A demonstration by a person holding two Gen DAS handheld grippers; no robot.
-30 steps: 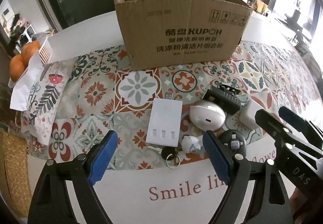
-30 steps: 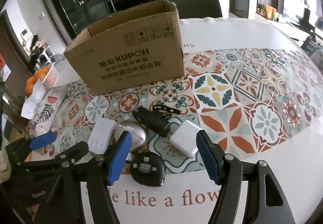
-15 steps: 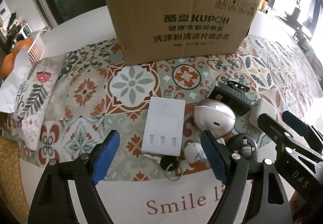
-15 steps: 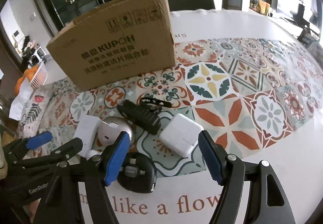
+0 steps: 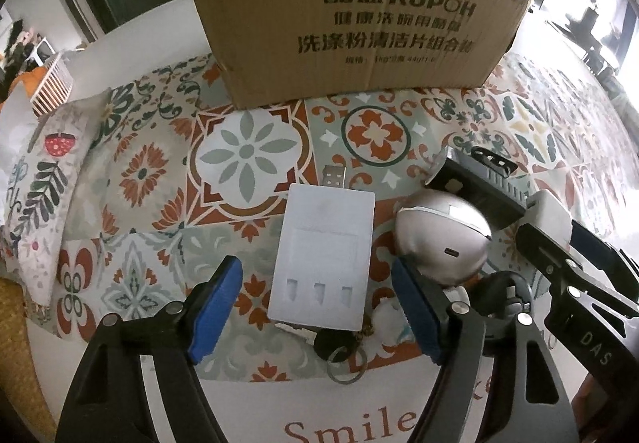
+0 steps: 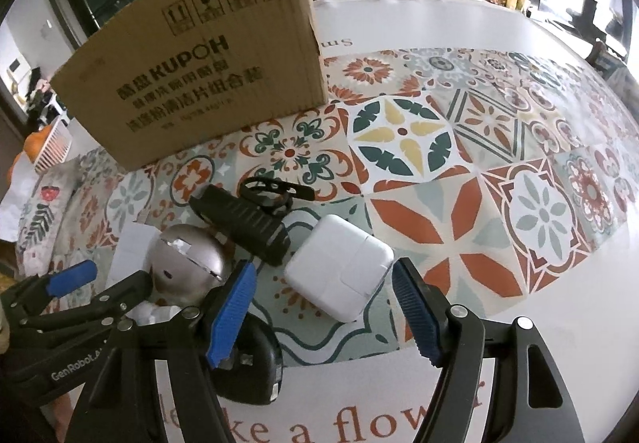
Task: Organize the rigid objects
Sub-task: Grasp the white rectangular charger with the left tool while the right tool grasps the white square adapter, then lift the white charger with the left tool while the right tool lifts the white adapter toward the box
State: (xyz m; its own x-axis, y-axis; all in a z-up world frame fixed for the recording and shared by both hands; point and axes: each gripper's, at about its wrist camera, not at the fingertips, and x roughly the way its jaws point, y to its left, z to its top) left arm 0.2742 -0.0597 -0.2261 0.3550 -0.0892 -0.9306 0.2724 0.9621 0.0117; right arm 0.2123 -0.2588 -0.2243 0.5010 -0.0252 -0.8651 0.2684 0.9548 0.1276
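Both grippers have been lowered since a second ago: the left gripper (image 5: 317, 307), jaws just narrowed, brackets the flat white plastic charger (image 5: 325, 255) untouched; the right gripper (image 6: 325, 309), spread, brackets the white square power adapter (image 6: 339, 267). Pickup appears imminent.

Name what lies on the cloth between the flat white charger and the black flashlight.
The silver egg-shaped device lies between the flat white charger and the black flashlight, clearest in the left wrist view.

Crowded front edge, clear cloth to the right

Cardboard box (image 6: 199, 83) blocks the back; silver mouse (image 6: 185, 263), black flashlight (image 6: 243, 221) and white charger (image 6: 339, 267) crowd together.
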